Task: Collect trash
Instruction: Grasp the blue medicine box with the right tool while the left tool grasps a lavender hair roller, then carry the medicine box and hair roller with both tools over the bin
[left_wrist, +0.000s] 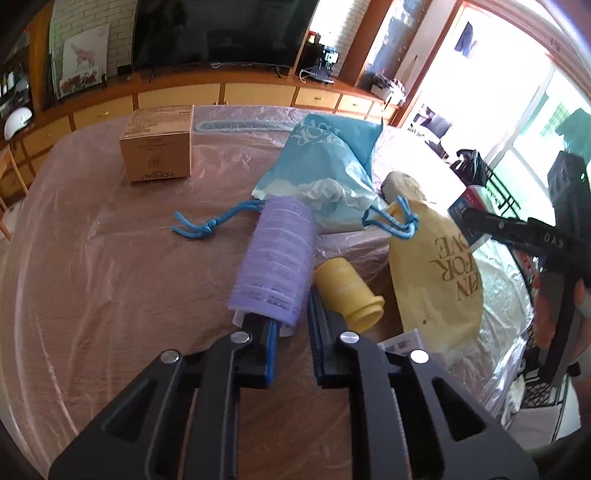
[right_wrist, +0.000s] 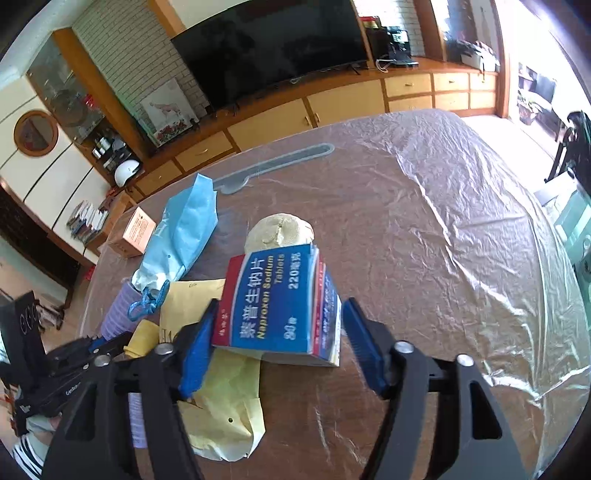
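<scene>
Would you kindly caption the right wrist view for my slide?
Right gripper straddles a blue tablet box on the plastic-covered table, jaws open.

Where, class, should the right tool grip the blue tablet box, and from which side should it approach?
Grip the tablet box across its two narrow side faces, coming from the near side and above. It stands tilted on the yellow bag, its broad printed face towards the camera, already between the right tool's open pads.

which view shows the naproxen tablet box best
The right wrist view: the tablet box sits centred between the right gripper fingers, label readable. The left wrist view catches only a corner behind the yellow bag.
</scene>
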